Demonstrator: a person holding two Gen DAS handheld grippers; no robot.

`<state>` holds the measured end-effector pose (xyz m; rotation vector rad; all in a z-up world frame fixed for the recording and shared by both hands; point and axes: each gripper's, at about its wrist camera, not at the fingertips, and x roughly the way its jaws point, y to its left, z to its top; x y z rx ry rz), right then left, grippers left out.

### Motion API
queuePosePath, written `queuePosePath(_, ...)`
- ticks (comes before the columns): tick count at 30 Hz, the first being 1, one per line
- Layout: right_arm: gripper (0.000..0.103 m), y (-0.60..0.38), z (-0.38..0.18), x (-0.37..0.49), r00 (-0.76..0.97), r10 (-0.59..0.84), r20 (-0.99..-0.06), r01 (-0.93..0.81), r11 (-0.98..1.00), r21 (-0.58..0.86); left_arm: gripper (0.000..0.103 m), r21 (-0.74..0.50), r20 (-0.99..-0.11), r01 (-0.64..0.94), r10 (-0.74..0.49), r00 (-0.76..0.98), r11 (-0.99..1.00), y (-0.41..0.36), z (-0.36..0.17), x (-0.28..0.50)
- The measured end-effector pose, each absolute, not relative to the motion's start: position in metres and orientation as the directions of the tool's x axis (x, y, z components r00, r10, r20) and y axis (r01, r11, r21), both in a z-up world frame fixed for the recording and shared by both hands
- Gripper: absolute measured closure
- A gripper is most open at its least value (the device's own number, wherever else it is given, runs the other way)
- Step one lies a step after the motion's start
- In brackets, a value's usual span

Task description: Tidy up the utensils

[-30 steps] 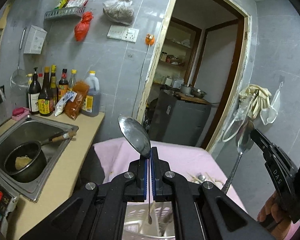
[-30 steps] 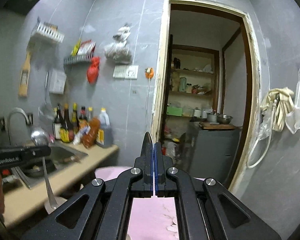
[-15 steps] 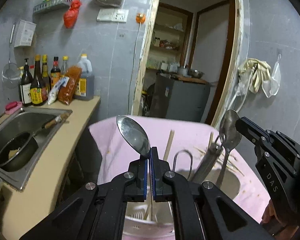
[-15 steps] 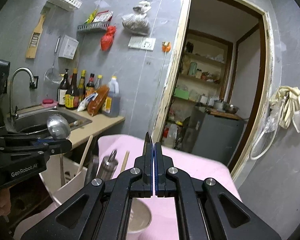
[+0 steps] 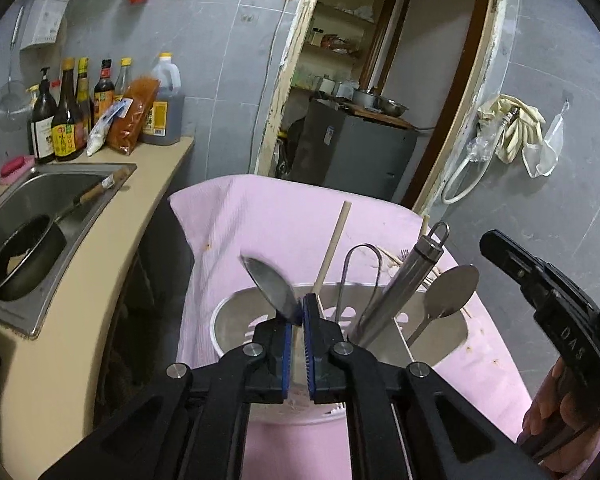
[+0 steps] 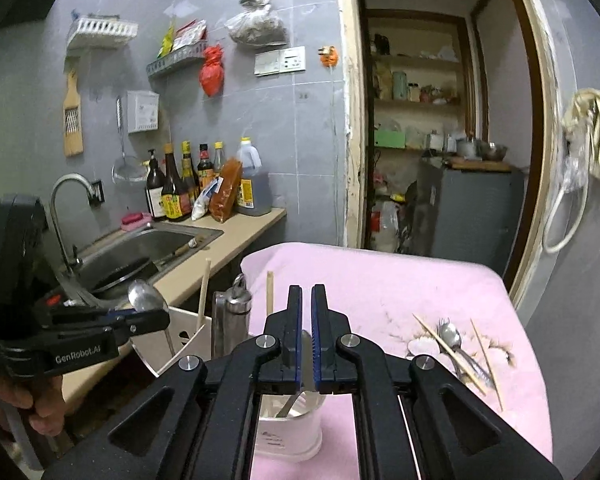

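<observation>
A white utensil holder (image 5: 228, 320) stands on the pink cloth (image 5: 260, 220). My left gripper (image 5: 297, 304) hangs over it with its jaws opening. Between them a metal spoon (image 5: 272, 288) is blurred and tips left, bowl up. My right gripper (image 6: 306, 292) is over the holder's (image 6: 296, 432) other side, its jaws also opening. A second spoon (image 5: 448, 296) leans in the right compartment, apart from that gripper (image 5: 540, 292). A steel handle with a ring (image 5: 412, 280), a wire loop (image 5: 360, 264) and a wooden chopstick (image 5: 334, 248) also stand in the holder.
Loose chopsticks (image 6: 484, 352) and a fork and spoon (image 6: 452, 340) lie on the cloth at the right. To the left are a counter (image 5: 112, 264), a sink with a dark pan (image 5: 24, 256) and several bottles (image 5: 64, 120). Behind is a doorway with a grey cabinet (image 5: 356, 152).
Both grippers came down over the holder with their spoons. Their pads have parted a little. The right spoon now stands in the holder, free of its gripper, and the left spoon is tipping.
</observation>
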<state>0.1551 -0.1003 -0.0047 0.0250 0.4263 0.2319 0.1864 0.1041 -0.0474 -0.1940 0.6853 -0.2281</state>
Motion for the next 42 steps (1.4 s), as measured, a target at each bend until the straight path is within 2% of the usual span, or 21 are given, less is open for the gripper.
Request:
queuePosePath(1,0.097,-0.104,-0.005,0.155,0.884,0.230,-0.406,-0.213,0.973,0.086,0.090,-0.253,-0.601,0.140,-0.269,0.753,0.957,0.104,-0.046,0.185)
queuePosePath(2,0.091,-0.109,-0.004,0.155,0.885,0.231,-0.404,-0.207,0.973,0.103,0.079,-0.261,-0.597,0.135,-0.270,0.755,0.956,0.105,-0.044,0.183)
queuePosePath(3,0.082,-0.115,-0.003,0.154,0.887,0.232,-0.398,-0.201,0.972,0.119,0.073,-0.275,-0.590,0.128,-0.272,0.760,0.953,0.105,-0.041,0.180)
queuePosePath(4,0.078,-0.120,-0.001,0.154,0.889,0.232,-0.394,-0.196,0.972,0.130,0.062,-0.283,-0.582,0.119,-0.269,0.767,0.952,0.105,-0.039,0.179)
queuePosePath(5,0.074,-0.124,0.001,0.154,0.892,0.232,-0.389,-0.193,0.971,0.139,0.057,-0.290,-0.572,0.109,-0.263,0.777,0.951,0.104,-0.036,0.177)
queuePosePath(7,0.074,-0.138,0.005,0.151,0.901,0.224,-0.372,-0.182,0.972,0.146,0.056,-0.302,-0.554,0.096,-0.256,0.792,0.949,0.100,-0.029,0.173)
queuePosePath(9,0.066,-0.153,0.012,0.148,0.911,0.211,-0.356,-0.167,0.975,0.150,0.053,-0.281,-0.536,0.080,-0.226,0.813,0.956,0.091,-0.020,0.169)
queuePosePath(13,0.048,-0.185,0.030,0.143,0.937,0.164,-0.308,-0.122,0.981,0.153,0.025,-0.223,-0.464,0.076,-0.175,0.868,0.972,0.064,0.004,0.161)
queuePosePath(15,0.032,-0.205,0.036,0.140,0.951,0.132,-0.281,-0.092,0.984,0.149,0.016,-0.196,-0.427,0.076,-0.155,0.891,0.978,0.046,0.016,0.159)
queuePosePath(17,0.022,-0.222,0.043,0.137,0.961,0.102,-0.256,-0.068,0.988,0.138,0.004,-0.175,-0.399,0.065,-0.131,0.908,0.982,0.030,0.024,0.160)
queuePosePath(19,0.014,-0.237,0.049,0.136,0.968,0.077,-0.237,-0.049,0.991,0.124,0.000,-0.163,-0.367,0.049,-0.107,0.924,0.985,0.014,0.030,0.159)
queuePosePath(24,0.001,-0.280,0.057,0.135,0.983,0.020,-0.183,-0.006,0.997,0.077,0.000,-0.143,-0.316,-0.001,-0.045,0.948,0.990,-0.032,0.033,0.161)
queuePosePath(28,0.001,-0.312,0.058,0.138,0.984,0.014,-0.179,-0.003,0.998,0.060,0.000,-0.113,-0.301,-0.008,-0.026,0.953,0.994,-0.067,0.031,0.164)
queuePosePath(34,0.001,-0.352,0.043,0.158,0.973,0.049,-0.224,-0.039,0.998,0.048,0.000,-0.081,-0.315,-0.016,-0.010,0.949,0.997,-0.112,0.021,0.174)
queuePosePath(42,0.001,-0.396,0.000,0.214,0.916,0.187,-0.354,-0.171,0.982,0.075,0.000,-0.059,-0.387,-0.046,0.019,0.922,0.997,-0.158,-0.006,0.203)
